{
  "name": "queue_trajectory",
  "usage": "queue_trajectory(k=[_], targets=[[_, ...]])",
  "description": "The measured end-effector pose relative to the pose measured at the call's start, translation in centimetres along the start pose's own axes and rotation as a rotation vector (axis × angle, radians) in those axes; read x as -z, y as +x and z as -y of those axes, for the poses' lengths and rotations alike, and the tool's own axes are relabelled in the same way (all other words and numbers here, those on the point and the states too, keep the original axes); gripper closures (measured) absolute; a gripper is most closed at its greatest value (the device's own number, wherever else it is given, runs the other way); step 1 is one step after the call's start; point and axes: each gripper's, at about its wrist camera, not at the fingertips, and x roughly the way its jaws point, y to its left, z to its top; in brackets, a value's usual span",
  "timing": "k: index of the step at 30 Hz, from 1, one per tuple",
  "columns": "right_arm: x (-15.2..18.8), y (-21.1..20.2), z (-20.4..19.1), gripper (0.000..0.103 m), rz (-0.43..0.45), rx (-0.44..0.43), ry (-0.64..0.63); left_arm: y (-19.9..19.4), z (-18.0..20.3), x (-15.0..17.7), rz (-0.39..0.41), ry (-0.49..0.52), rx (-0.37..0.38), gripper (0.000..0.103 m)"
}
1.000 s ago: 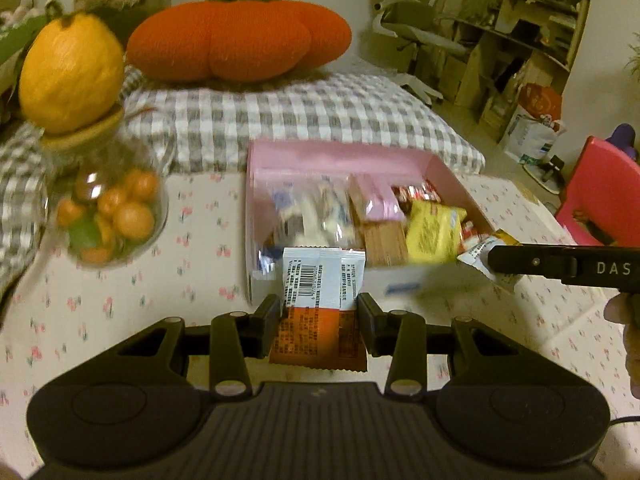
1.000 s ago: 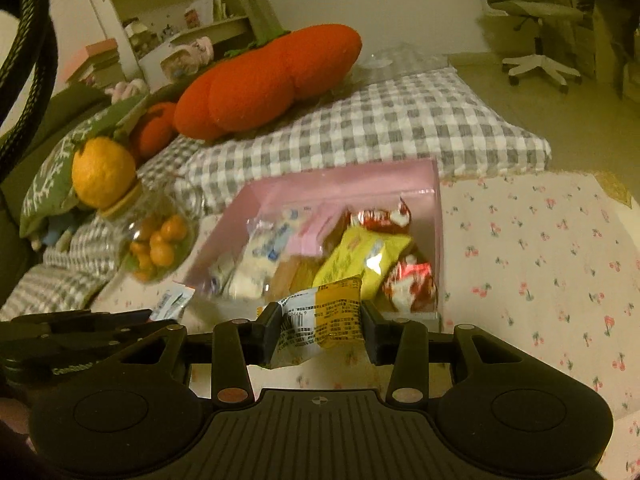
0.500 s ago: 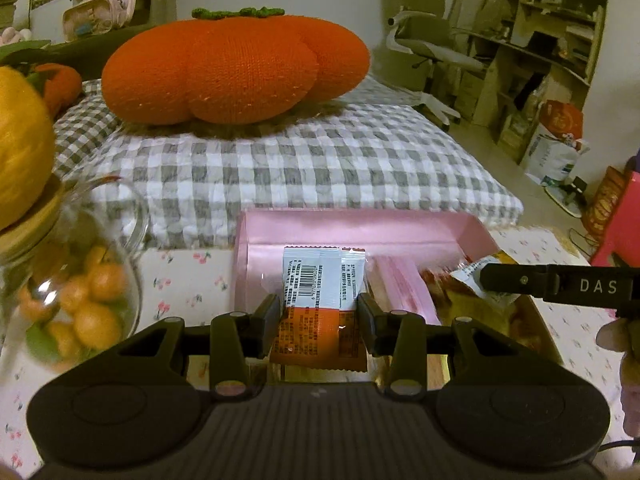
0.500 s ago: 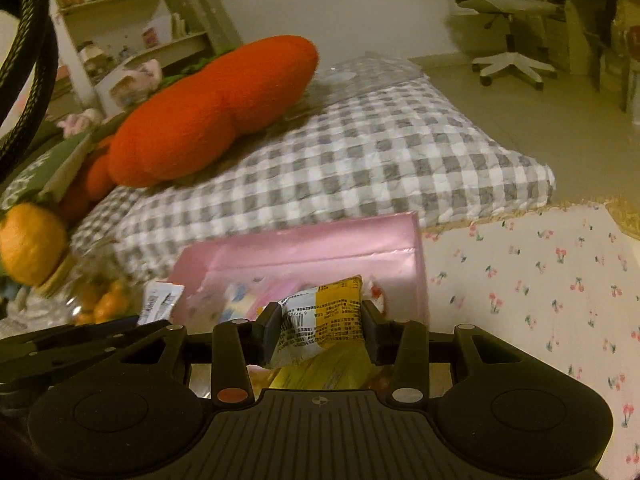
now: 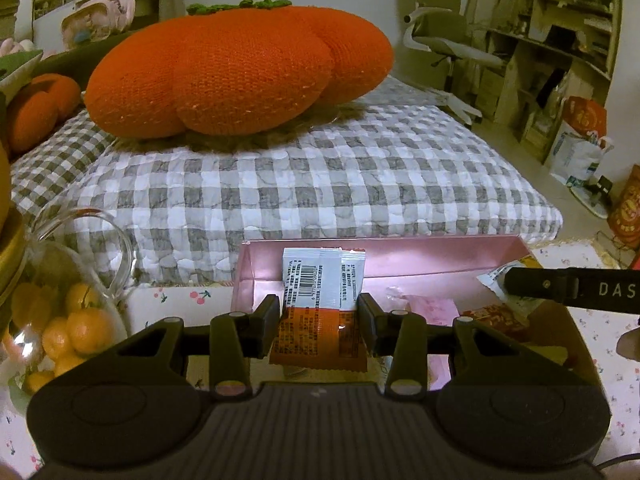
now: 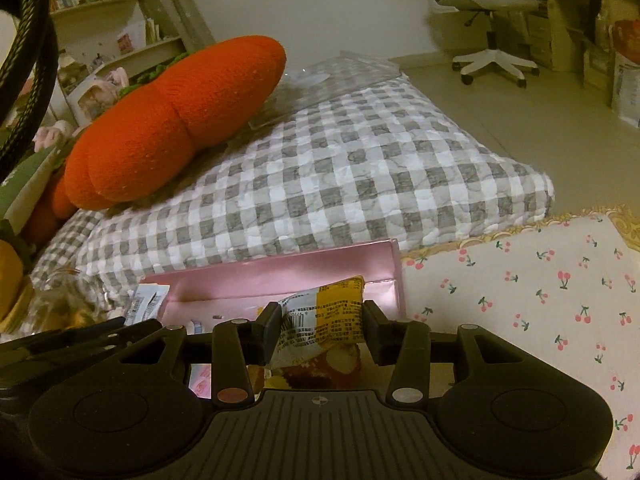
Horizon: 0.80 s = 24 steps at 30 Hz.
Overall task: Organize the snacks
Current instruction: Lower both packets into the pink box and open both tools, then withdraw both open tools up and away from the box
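The pink box sits on a cherry-print cloth, its far wall close against a grey checked cushion, and serves here as the landmark. Over the box's near-left part, the left gripper is clamped on an orange-and-white snack packet, both pads pressing its sides; the packet stands upright, its white barcoded top showing against the box's far wall and its orange lower half hanging between the fingers. Over the box's right part, the right gripper grasps a yellow-and-white snack packet, tilted so that its yellow end points up toward the box's far right corner; its jaws have just been easing a little wider, yet the packet is between them and both pads touch it. In the left wrist view the right gripper's black finger reaches in from the right above the box, the tip of its packet poking out at its end. Inside the box, beneath the grippers, lie other snacks: a pale pink packet and a red wrapper, partly hidden. To the left of the box on the cloth stands a glass jar holding small orange fruits. Behind the box, on the checked cushion, rests a large orange persimmon-shaped pillow. Further behind the box stands an office chair.
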Motion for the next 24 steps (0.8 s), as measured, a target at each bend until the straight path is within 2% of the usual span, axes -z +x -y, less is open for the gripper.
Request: queue_trajectory(k=[2,3,4,5,7,13,24], targets=[[0.0,0.0,0.0,0.056,0.006,0.001,-0.003,0.2,0.2,0.0,0.002,0.005,-0.006,0.062],[0.1,0.0,0.0,0.053,0.006,0.004,-0.002,0.2,0.2,-0.1,0.002,0.007,-0.004,0.057],[0.1,-0.1,0.0,0.043,0.006,0.005,0.003,0.2,0.2,0.0,0.001,0.008,-0.005,0.046],[0.1,-0.2,0.1,0.035,0.006,0.001,0.012,0.1,0.3,0.1,0.004,0.009,-0.008,0.041],[0.1,-0.4,0.2,0.031,0.004,-0.018,0.029,-0.2,0.4,0.2,0.011,0.021,-0.001,0.037],[0.1,-1.6,0.1,0.026,-0.005,-0.019,0.025,-1.4,0.7,0.5,0.012,0.032,0.007,0.023],[1.5,-5.7,-0.5,0.021,-0.019,-0.01,0.016,-5.1,0.7,2.0,-0.005,0.018,-0.003,0.01]])
